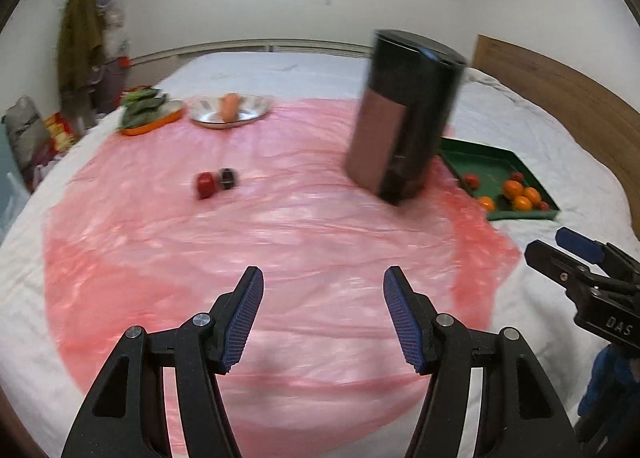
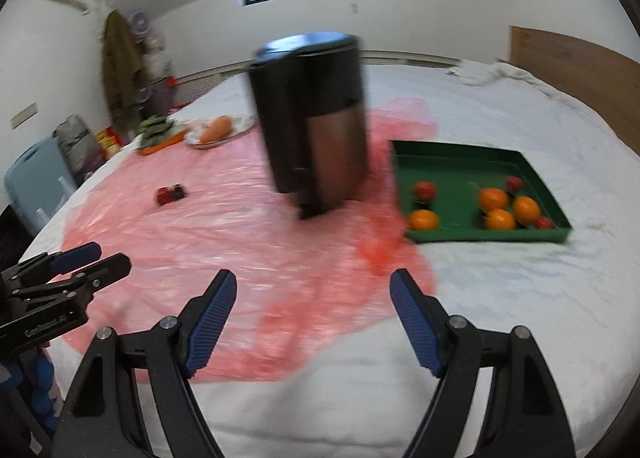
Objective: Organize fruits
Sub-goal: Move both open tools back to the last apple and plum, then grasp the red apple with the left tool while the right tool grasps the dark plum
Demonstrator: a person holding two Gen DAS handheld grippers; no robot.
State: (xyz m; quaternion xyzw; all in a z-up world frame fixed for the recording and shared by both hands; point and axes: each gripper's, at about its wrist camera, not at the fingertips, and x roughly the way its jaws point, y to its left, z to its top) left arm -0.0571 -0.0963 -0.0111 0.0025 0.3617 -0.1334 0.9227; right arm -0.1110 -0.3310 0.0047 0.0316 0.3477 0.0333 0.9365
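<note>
A green tray [image 2: 472,161] on the white bed holds several oranges [image 2: 494,198] and small red fruits [image 2: 425,189]; it also shows at the right of the left wrist view [image 1: 484,157]. A small red fruit [image 1: 205,184] and a dark one [image 1: 228,177] lie together on the pink plastic sheet [image 1: 240,250], seen too in the right wrist view [image 2: 165,195]. My left gripper [image 1: 323,290] is open and empty above the sheet. My right gripper [image 2: 314,294] is open and empty at the sheet's edge, short of the tray.
A tall black and copper bin [image 1: 404,117] stands on the sheet beside the tray. A silver plate with a carrot [image 1: 230,107] and an orange dish of greens [image 1: 148,113] sit at the far left. A wooden headboard [image 1: 560,97] lies right.
</note>
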